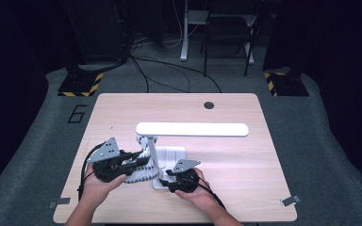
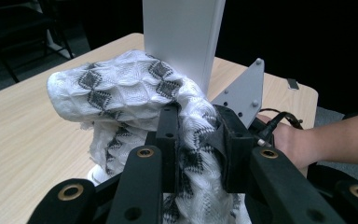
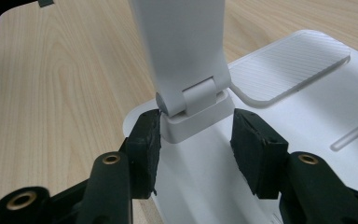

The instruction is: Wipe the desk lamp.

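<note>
Left tool (image 2: pixel 196 140) clenched on patterned cloth (image 2: pixel 121 93), right tool (image 3: pixel 196 140) released astride lamp hinge (image 3: pixel 193 100), lower-center tabletop (image 1: pixel 273 188), right side free.

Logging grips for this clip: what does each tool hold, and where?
Left tool pinches the patterned white cloth at a bunched fold. Right tool straddles the lamp at its hinge block; contact unclear.

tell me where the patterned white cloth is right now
The cloth is pinched in the left gripper in the left gripper view, draped against the white lamp's upright arm. In the high view it hangs left of the lamp base.
</note>
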`<move>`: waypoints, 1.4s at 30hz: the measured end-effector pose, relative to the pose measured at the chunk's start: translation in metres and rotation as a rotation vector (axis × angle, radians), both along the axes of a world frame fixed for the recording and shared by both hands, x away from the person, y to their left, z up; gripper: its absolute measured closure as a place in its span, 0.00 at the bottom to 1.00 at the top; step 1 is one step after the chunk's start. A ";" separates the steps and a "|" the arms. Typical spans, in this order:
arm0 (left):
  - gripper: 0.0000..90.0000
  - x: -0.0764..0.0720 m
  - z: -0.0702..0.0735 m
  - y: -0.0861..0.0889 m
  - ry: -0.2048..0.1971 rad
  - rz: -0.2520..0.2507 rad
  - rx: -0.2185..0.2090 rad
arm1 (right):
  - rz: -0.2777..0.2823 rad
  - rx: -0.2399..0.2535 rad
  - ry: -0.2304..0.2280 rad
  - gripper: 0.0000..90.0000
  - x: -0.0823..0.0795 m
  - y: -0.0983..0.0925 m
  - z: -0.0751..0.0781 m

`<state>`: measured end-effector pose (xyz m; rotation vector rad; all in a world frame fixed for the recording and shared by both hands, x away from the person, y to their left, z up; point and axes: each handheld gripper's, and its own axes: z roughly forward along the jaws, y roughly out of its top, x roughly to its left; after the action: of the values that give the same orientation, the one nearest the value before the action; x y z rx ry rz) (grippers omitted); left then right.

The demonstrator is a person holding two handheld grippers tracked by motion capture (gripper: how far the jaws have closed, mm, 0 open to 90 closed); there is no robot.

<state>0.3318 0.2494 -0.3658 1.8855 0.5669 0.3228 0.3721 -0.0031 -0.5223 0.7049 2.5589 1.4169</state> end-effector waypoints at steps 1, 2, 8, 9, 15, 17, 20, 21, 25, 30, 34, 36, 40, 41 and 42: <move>0.82 0.000 0.003 0.000 0.000 -0.004 0.005 | -0.001 0.000 0.000 0.58 0.000 0.000 0.000; 0.82 -0.001 0.005 0.000 -0.003 -0.003 -0.001 | 0.000 0.000 0.000 0.58 0.000 0.000 0.000; 0.81 -0.007 0.018 -0.001 -0.040 0.001 -0.018 | 0.000 -0.001 0.002 0.58 0.000 0.000 0.000; 0.81 -0.008 0.020 -0.001 -0.045 0.000 -0.016 | 0.000 -0.002 0.001 0.58 0.000 0.000 0.000; 0.81 -0.012 0.029 -0.001 -0.065 -0.005 -0.033 | -0.002 -0.001 0.006 0.58 -0.001 0.000 0.000; 0.81 -0.016 0.031 -0.001 -0.062 -0.009 -0.035 | 0.001 0.000 0.001 0.58 0.000 0.000 0.000; 0.81 -0.021 0.033 0.000 -0.079 -0.019 -0.035 | -0.001 -0.002 0.007 0.58 0.000 0.000 0.000; 0.81 -0.022 0.033 0.001 -0.084 -0.018 -0.033 | -0.005 0.005 0.014 0.58 0.000 0.000 0.000; 0.81 -0.024 0.029 0.008 -0.087 0.013 -0.030 | -0.010 0.019 0.049 0.57 0.002 -0.002 0.001; 0.81 -0.025 0.017 0.023 -0.073 0.071 -0.030 | 0.003 -0.012 0.059 0.53 0.002 -0.004 0.005; 0.81 -0.026 0.009 0.032 -0.068 0.111 -0.022 | 0.015 -0.037 0.049 0.51 -0.002 -0.007 0.008; 0.81 -0.027 0.006 0.036 -0.068 0.128 -0.017 | 0.005 -0.037 0.056 0.50 -0.005 -0.009 0.010; 0.81 -0.026 0.001 0.041 -0.069 0.162 -0.018 | 0.008 -0.023 0.044 0.48 -0.008 -0.013 0.015; 0.81 -0.025 -0.001 0.043 -0.068 0.169 -0.017 | 0.010 -0.023 0.029 0.48 -0.008 -0.015 0.016; 0.81 -0.024 -0.003 0.045 -0.062 0.177 -0.026 | 0.001 -0.021 0.032 0.48 -0.010 -0.017 0.017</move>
<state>0.3077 0.2945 -0.3683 1.7978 0.6947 0.4860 0.3624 -0.0202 -0.5051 0.7295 2.5945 1.3882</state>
